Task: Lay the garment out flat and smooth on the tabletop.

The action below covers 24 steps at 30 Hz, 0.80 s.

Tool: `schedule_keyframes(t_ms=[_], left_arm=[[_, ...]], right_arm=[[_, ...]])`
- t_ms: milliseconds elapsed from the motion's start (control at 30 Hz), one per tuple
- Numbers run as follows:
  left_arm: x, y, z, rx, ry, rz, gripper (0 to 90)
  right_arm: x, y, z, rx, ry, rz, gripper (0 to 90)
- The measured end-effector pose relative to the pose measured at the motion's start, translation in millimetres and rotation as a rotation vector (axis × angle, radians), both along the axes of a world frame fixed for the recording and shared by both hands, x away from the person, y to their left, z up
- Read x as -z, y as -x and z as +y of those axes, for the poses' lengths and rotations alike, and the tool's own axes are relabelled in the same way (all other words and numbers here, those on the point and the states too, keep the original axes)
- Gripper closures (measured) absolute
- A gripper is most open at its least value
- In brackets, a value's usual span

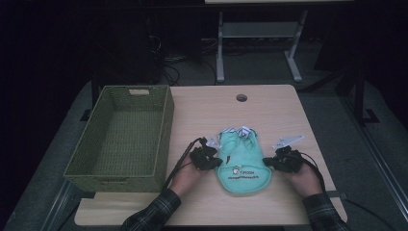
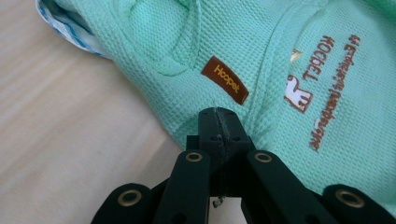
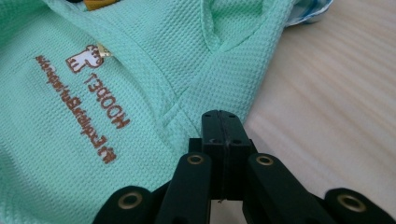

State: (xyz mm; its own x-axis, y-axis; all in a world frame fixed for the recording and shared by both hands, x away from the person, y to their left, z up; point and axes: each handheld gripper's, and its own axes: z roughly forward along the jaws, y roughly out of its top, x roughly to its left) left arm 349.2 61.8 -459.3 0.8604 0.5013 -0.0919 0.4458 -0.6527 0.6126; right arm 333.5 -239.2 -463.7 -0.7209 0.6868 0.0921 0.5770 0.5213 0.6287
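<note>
A small mint-green garment lies flat on the table, spread between the two hand-held grippers. It is a waffle-knit piece, like a little pet shirt, with a rounded lower hem and stitched seams curving across it. Brown embroidered lettering and a small white animal figure sit on its middle, and a brown woven label with orange letters is sewn just ahead of the left hand-held gripper's tips. At the far end of the garment, away from both grippers, a white lining with blue stripes peeks out at the opening.

The left hand-held gripper has its jaws pressed together on the garment's near left edge, a fold of the green knit pinched between them. The right hand-held gripper is likewise clamped on the opposite edge, where the cloth meets the bare wood. Both are held low over the table by the person's hands, sleeves in a dark plaid.

Well off to the left of the left hand-held gripper stands a green woven basket on the table's edge.
</note>
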Motion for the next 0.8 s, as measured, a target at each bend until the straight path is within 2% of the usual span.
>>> schedule_keyframes(t_ms=[233,333,400,567,800], left_arm=[[-2.3,17.6,0.5,0.044,-0.019,0.016,89.2],[-5.9,19.1,3.4,0.038,-0.006,0.016,89.2],[-11.0,15.9,6.2,0.024,0.019,0.012,89.2],[-26.7,1.1,10.1,-0.022,0.067,-0.017,89.3],[-36.1,-23.4,10.3,-0.07,0.083,-0.054,89.2]], right_arm=[[-1.1,17.7,1.8,-0.04,0.006,0.011,89.9],[-2.8,20.1,2.7,-0.054,-0.008,0.013,89.8],[-7.1,18.9,2.4,-0.05,-0.029,0.003,89.9],[-21.1,3.9,2.8,-0.028,-0.066,-0.037,89.9],[-31.2,-28.7,10.0,-0.005,-0.093,-0.068,89.9]])
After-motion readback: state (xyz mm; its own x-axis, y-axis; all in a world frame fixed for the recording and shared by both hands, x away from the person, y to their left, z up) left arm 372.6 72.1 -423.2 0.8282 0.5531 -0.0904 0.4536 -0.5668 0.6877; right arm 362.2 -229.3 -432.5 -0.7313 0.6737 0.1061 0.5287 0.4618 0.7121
